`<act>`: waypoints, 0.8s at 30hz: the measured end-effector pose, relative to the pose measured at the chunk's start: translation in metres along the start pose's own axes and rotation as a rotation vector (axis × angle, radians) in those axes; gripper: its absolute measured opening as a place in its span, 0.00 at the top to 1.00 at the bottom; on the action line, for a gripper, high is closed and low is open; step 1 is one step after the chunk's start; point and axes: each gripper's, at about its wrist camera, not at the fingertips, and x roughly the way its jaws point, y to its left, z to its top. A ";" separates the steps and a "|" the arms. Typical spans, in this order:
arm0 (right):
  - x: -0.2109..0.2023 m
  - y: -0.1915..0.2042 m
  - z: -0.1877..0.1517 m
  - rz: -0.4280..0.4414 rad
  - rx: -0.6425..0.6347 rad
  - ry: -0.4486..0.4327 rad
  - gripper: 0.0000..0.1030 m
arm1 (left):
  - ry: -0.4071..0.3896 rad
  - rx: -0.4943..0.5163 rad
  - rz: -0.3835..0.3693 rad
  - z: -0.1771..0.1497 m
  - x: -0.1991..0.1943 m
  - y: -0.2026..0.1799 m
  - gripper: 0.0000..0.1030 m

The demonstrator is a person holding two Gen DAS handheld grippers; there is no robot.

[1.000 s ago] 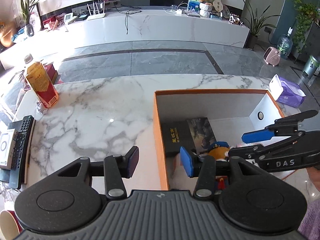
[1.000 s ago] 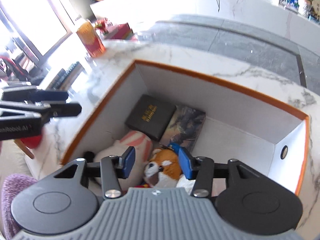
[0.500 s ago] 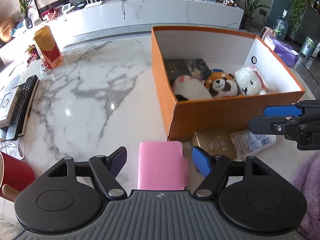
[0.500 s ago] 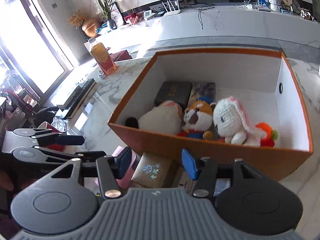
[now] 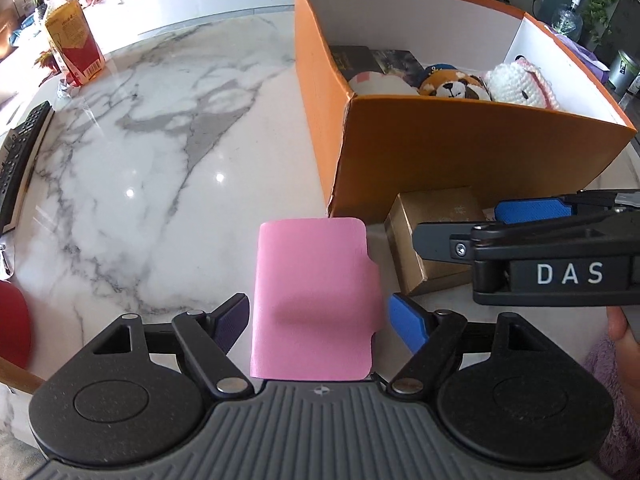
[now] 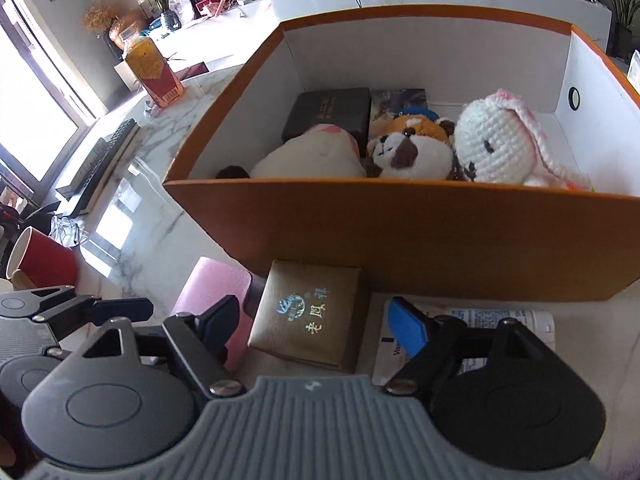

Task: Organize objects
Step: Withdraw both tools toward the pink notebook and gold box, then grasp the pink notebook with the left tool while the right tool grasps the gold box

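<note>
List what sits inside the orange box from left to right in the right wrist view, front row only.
White and pink plush → red panda plush → crocheted bunny, all behind the front wall of the orange box.

Wallet left of giftbox (box behind)

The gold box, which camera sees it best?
The right wrist view: the gold box lies whole below the camera, its lid and printed writing facing up. In the left wrist view the right gripper covers part of it, so only one side and corner show.
</note>
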 end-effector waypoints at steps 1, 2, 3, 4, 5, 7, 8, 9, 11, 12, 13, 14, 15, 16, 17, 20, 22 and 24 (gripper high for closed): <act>0.003 0.001 0.001 -0.005 0.002 0.006 0.20 | 0.007 0.001 -0.001 0.000 0.002 0.000 0.12; 0.005 0.001 0.002 -0.005 0.006 0.011 0.20 | 0.017 -0.002 -0.001 0.000 0.004 0.000 0.12; 0.008 0.000 0.002 -0.004 0.010 0.016 0.20 | 0.030 -0.008 0.003 0.000 0.006 0.001 0.12; 0.010 0.000 0.003 -0.006 0.012 0.021 0.20 | 0.046 -0.015 0.012 0.001 0.009 0.002 0.12; 0.013 0.001 0.003 -0.013 0.011 0.026 0.20 | 0.054 -0.022 0.010 0.001 0.011 0.003 0.12; 0.016 0.002 0.002 -0.025 0.004 0.035 0.20 | 0.064 -0.030 0.001 0.002 0.013 0.004 0.12; 0.018 0.002 0.002 -0.029 0.001 0.037 0.20 | 0.069 -0.031 0.001 0.002 0.014 0.003 0.11; 0.019 0.003 0.001 -0.032 -0.001 0.038 0.21 | 0.074 -0.027 0.005 0.002 0.015 0.002 0.10; 0.022 0.003 0.000 -0.034 -0.004 0.043 0.24 | 0.078 -0.026 0.009 0.002 0.015 0.001 0.10; 0.023 0.003 -0.001 -0.030 -0.002 0.048 0.27 | 0.078 -0.032 0.009 0.002 0.016 0.002 0.10; 0.024 0.002 -0.001 -0.018 0.003 0.052 0.28 | 0.079 -0.038 0.007 0.002 0.016 0.003 0.10; 0.024 0.001 -0.001 -0.002 0.006 0.053 0.32 | 0.080 -0.045 0.006 0.002 0.016 0.003 0.10; 0.023 0.002 -0.001 0.000 0.004 0.054 0.33 | 0.081 -0.050 0.005 0.002 0.016 0.004 0.10; 0.023 0.002 -0.001 -0.001 -0.002 0.056 0.33 | 0.082 -0.053 0.004 0.003 0.016 0.005 0.10; 0.022 0.003 -0.001 0.000 -0.008 0.057 0.33 | 0.083 -0.055 0.005 0.003 0.017 0.005 0.10; 0.017 0.001 -0.002 0.007 -0.007 0.052 0.34 | 0.083 -0.071 0.002 0.005 0.017 0.006 0.11; 0.009 0.000 -0.003 0.016 -0.005 0.041 0.34 | 0.082 -0.080 -0.001 0.005 0.017 0.007 0.12; -0.001 -0.001 -0.003 0.026 -0.010 0.025 0.34 | 0.080 -0.090 -0.004 0.005 0.016 0.007 0.13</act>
